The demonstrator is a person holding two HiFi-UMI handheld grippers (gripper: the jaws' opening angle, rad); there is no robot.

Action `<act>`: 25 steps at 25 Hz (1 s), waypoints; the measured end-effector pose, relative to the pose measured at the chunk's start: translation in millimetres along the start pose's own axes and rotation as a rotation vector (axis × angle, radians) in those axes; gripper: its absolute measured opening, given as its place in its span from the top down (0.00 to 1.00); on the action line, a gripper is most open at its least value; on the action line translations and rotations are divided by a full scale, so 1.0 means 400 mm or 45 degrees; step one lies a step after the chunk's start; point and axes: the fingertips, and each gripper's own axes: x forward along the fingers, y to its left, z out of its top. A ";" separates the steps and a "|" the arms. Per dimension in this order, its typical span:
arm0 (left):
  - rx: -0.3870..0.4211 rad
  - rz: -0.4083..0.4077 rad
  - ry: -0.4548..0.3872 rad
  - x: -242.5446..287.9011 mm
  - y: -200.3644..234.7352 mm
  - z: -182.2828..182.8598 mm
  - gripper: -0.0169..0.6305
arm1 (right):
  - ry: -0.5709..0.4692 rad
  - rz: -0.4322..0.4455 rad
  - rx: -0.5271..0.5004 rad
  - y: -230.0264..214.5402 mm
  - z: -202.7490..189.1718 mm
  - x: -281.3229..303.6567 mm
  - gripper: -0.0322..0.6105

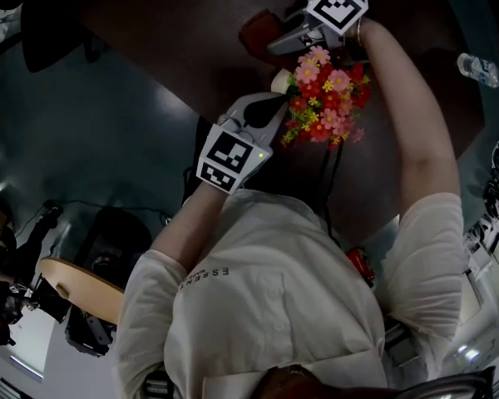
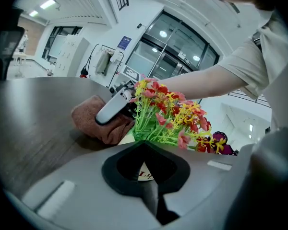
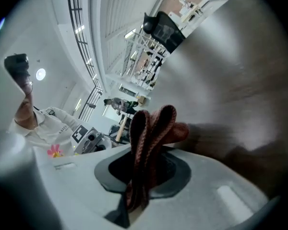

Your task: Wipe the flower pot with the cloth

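Flower pot point(image 2: 142, 174), rim pinched by the clenched left gripper point(image 2: 145, 188); right gripper point(image 3: 134, 195), grasping the folded brown cloth point(image 3: 151, 128), sits just beyond the pot, ready to wipe.

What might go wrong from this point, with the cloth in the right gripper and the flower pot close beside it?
1. The left gripper has its jaws together at the flower pot, but a firm hold is not clear; a push from the cloth may tip or slide it on the table.
2. The flowers spread close beside the right gripper, so wiping strokes may snag them.
3. The cloth is pinched as a narrow fold and might pull free.
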 end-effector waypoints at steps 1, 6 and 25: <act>0.010 0.001 0.006 -0.002 0.001 0.000 0.95 | -0.056 -0.030 -0.012 -0.009 0.001 -0.012 0.88; 0.042 -0.002 0.029 -0.011 0.011 0.005 0.95 | -0.293 -0.133 0.010 -0.038 -0.020 -0.081 0.88; 0.415 -0.405 0.113 -0.045 0.028 0.069 0.95 | -1.333 -1.419 0.394 0.037 -0.470 -0.390 0.88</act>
